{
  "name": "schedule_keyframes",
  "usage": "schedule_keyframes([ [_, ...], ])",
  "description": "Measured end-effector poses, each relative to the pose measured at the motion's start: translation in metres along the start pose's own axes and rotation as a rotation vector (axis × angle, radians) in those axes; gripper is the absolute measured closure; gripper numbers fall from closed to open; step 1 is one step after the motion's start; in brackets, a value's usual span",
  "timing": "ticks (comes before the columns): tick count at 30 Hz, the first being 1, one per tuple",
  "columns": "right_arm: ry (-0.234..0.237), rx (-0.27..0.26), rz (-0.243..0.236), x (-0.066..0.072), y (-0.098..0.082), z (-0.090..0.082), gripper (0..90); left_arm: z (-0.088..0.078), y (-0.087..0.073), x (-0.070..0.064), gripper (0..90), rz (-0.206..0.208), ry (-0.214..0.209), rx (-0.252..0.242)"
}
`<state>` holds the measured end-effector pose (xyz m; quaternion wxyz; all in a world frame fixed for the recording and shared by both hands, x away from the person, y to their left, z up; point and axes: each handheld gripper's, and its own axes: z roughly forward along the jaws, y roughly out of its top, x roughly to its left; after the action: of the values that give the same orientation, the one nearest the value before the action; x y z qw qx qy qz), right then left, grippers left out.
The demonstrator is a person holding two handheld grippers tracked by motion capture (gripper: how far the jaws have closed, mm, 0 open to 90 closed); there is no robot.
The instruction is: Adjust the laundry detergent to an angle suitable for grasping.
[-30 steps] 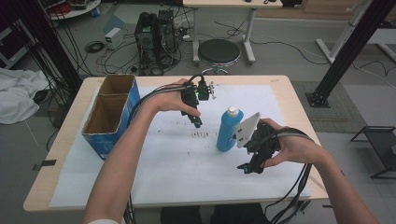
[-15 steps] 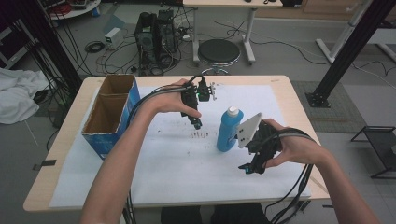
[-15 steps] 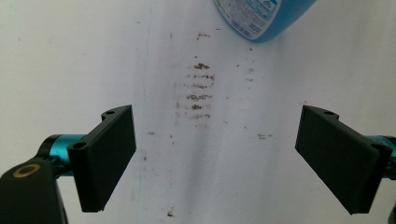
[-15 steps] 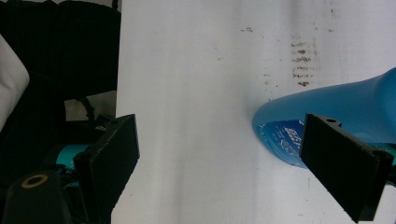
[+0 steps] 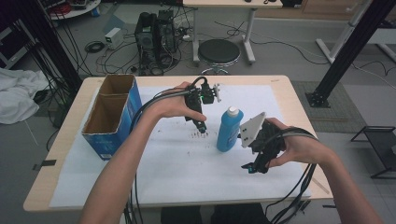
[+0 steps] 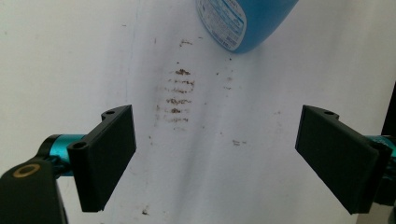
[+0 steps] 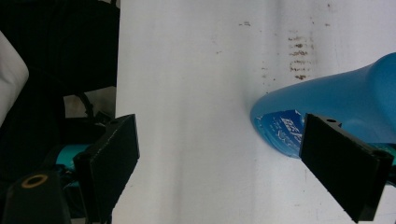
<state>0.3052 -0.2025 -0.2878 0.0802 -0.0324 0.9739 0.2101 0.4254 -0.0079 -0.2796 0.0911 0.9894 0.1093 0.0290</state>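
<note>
A blue bottle [image 5: 229, 130] with a white cap stands upright on the white sheet [image 5: 159, 172] near the table's middle. My left gripper [image 5: 201, 127] hovers just left of it, pointing down over a patch of brown marks [image 5: 198, 135], jaws wide open and empty. In the left gripper view the bottle's base [image 6: 243, 23] lies ahead, past the brown marks [image 6: 180, 95]. My right gripper [image 5: 254, 167] is held to the right of the bottle and nearer the front, open and empty. The right gripper view has the bottle [image 7: 327, 107] ahead, partly behind the right jaw.
An open blue cardboard box [image 5: 112, 114] with two compartments stands at the table's left side. Cables trail from both grippers off the front edge. A stool [image 5: 218, 51] and computer gear stand on the floor beyond the table.
</note>
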Motion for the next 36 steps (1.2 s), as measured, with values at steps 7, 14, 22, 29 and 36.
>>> schedule_keyframes([
  [7,0.004,0.003,-0.005,0.001,-0.001,0.001,11.3,0.000,0.004,-0.010,12.4,-0.078,0.006,-0.002],
  [14,0.003,0.013,-0.002,0.002,-0.003,0.000,11.3,0.002,0.006,-0.018,12.3,-0.181,0.013,0.001],
  [22,-0.004,0.021,0.010,0.002,-0.006,0.000,11.3,0.001,0.008,-0.032,12.4,-0.298,0.009,0.001],
  [29,-0.003,0.021,0.004,0.004,-0.005,0.000,11.3,0.003,0.016,-0.044,12.4,-0.352,0.006,-0.030],
  [36,-0.001,0.018,0.004,0.004,-0.007,-0.001,11.3,0.010,0.027,-0.052,12.4,-0.368,0.042,-0.066],
])
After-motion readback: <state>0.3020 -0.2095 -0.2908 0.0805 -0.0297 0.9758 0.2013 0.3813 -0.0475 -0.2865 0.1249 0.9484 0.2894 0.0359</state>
